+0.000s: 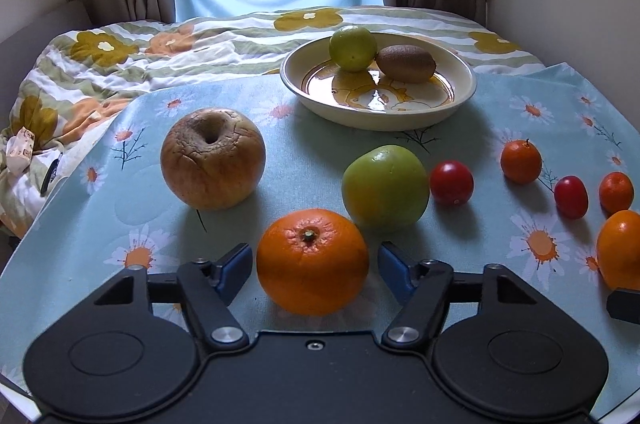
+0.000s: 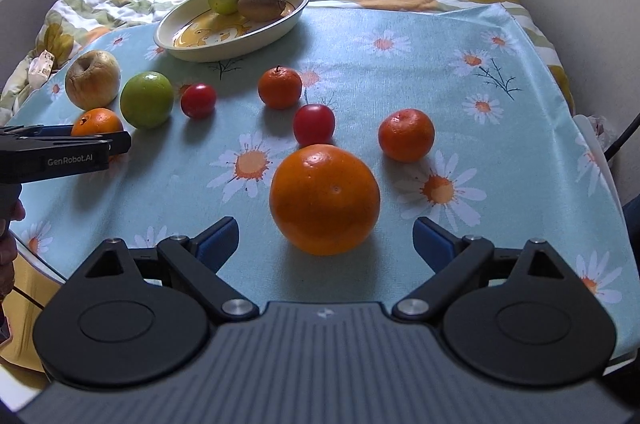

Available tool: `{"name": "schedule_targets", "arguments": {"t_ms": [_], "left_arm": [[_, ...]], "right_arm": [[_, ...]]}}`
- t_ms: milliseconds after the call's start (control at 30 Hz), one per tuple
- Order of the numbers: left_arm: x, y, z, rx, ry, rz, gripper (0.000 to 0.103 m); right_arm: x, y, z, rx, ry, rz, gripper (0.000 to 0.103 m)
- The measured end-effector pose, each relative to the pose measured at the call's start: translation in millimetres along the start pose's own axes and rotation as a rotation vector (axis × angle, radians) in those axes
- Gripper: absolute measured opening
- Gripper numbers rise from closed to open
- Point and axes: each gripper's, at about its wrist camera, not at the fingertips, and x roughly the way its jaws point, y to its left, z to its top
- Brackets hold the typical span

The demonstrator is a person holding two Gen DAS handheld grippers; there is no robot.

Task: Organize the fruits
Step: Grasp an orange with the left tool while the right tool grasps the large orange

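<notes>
My left gripper (image 1: 314, 258) is open around an orange (image 1: 312, 262) on the daisy cloth, its blue pads (image 1: 236, 264) just clear of the fruit on both sides. My right gripper (image 2: 326, 236) is open with a big orange (image 2: 325, 199) just ahead of its fingertips. A cream bowl (image 1: 460, 95) holds a green lime (image 1: 353, 47) and a kiwi (image 1: 406, 63). A wrinkled brown apple (image 1: 213, 157), a green apple (image 1: 385, 187), two red tomatoes (image 2: 199, 100) (image 2: 314, 123) and two small mandarins (image 2: 279, 87) (image 2: 406, 134) lie loose on the cloth.
The blue daisy cloth (image 2: 400, 71) covers a table beside a flowered quilt (image 1: 120, 63) on the left and back. Curtains and a window stand behind. The left gripper body (image 2: 60, 149) reaches in at the left edge of the right wrist view.
</notes>
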Motion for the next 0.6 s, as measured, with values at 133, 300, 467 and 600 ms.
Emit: {"name": "schedule_targets", "arguments": {"t_ms": [133,300,467,600], "left_arm": [[-1.1,2.5,0.7,-0.007,0.013,-0.003,0.063],[-4.4,1.0,-1.8,-0.001,0.021,0.002,0.063],[-9.1,4.8,-5.5,0.001,0.037,-0.018,0.063],[-13.2,7.2,-8.8,-0.004,0.044,-0.019,0.063]], "right_arm": [[-0.5,-2.6,1.4,0.003,-0.01,0.004,0.103],[1.0,-2.4,3.4,0.001,-0.009,0.004,0.103],[1.2,-1.0,7.5,0.014,-0.016,0.011,0.103],[4.0,1.6,11.4,0.014,-0.019,0.016,0.098]]}}
